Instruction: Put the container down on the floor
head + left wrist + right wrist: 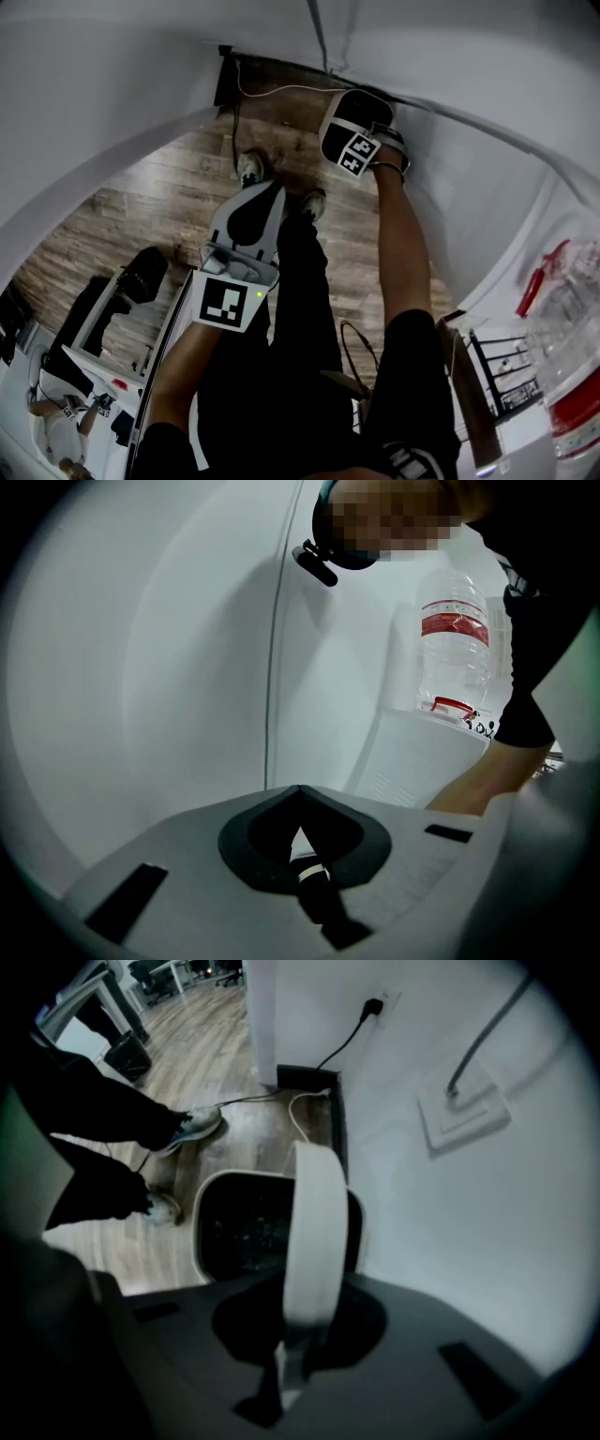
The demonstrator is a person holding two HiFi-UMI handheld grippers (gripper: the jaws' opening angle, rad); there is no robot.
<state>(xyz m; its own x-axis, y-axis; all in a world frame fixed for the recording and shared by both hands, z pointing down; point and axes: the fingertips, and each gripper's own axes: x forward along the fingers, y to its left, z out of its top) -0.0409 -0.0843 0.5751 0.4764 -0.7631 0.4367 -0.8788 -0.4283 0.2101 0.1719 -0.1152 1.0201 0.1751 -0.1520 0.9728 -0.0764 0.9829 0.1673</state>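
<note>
The right gripper (286, 1365) points steeply down beside the white wall (450, 1241), its jaws pressed together on the white handle (314, 1232) of the container (239, 1232). The handle runs from the pinch down to the container, a white-rimmed tub with a dark inside. It sits close against the wall's dark skirting, and from here I cannot tell whether its base touches the wooden floor (253, 1138). A white cable (298, 1110) loops on the boards just beyond it, and a black lead (342, 1044) climbs to a wall socket. The person's shoes (192, 1127) stand on the floor just to one side of the container. The left gripper (302, 849) is held higher, in front of the person's legs, its jaws closed on each other with nothing between them. Past it a clear water bottle (453, 639) with a red label stands on a white unit (412, 761)
</note>
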